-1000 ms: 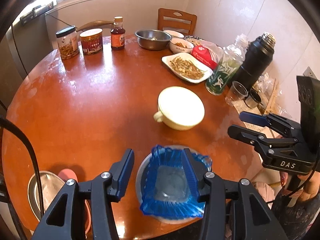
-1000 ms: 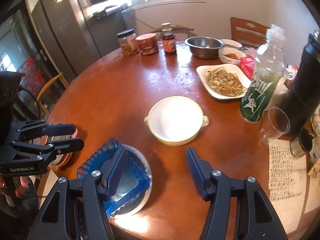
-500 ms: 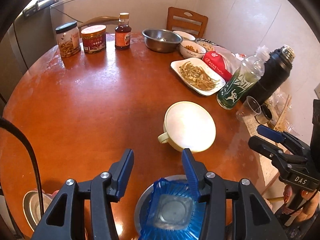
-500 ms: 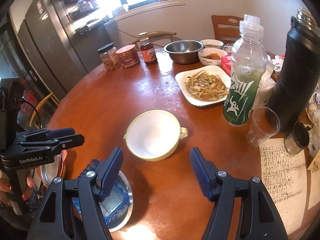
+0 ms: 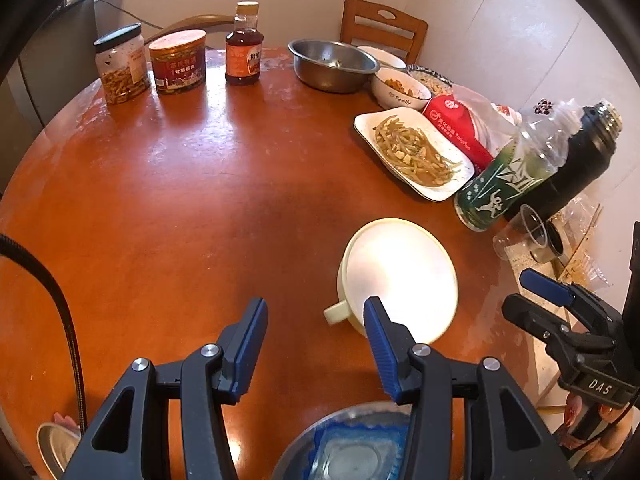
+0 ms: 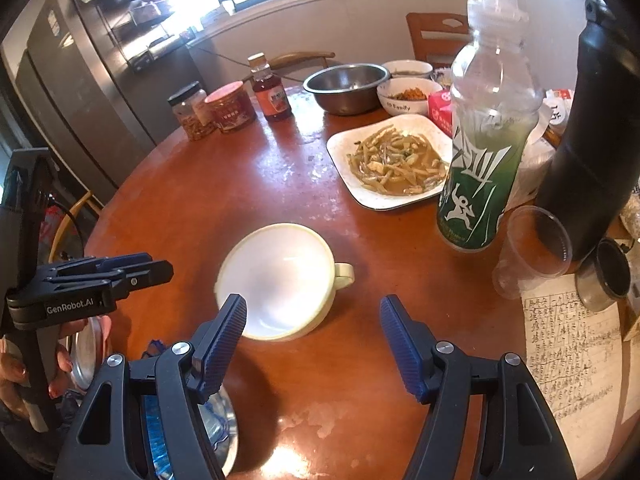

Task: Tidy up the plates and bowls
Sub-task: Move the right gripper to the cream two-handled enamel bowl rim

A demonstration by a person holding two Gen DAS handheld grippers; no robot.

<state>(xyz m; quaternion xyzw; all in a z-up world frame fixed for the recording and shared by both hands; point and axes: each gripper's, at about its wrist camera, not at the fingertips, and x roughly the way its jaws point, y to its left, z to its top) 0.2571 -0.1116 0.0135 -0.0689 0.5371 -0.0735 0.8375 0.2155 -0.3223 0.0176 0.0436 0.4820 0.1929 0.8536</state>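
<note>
A cream bowl (image 5: 400, 276) with small side handles stands empty near the middle of the round wooden table (image 5: 160, 200). My left gripper (image 5: 314, 332) hovers open just in front of it; its right finger overlaps the bowl's near rim, and nothing is between the pads. My right gripper (image 6: 312, 312) is open too, with the cream bowl (image 6: 280, 280) just beyond its left finger. Behind both grippers, at the near table edge, a blue fluted dish (image 5: 352, 452) rests on a metal plate (image 6: 228, 428). Each gripper shows in the other's view: right gripper (image 5: 520, 294), left gripper (image 6: 158, 264).
A white plate of food (image 6: 392, 160), a steel bowl (image 6: 346, 86), a small food bowl (image 6: 408, 98), a green bottle (image 6: 484, 152), a black flask (image 6: 592, 128) and a plastic cup (image 6: 532, 244) crowd the right side. Jars (image 5: 178, 60) stand at the back. A written sheet (image 6: 568, 344) lies at right.
Both grippers have moved forward from over the blue dish toward the cream bowl. The dish has slid to the bottom of both views, and the right jaws stand a little wider.
</note>
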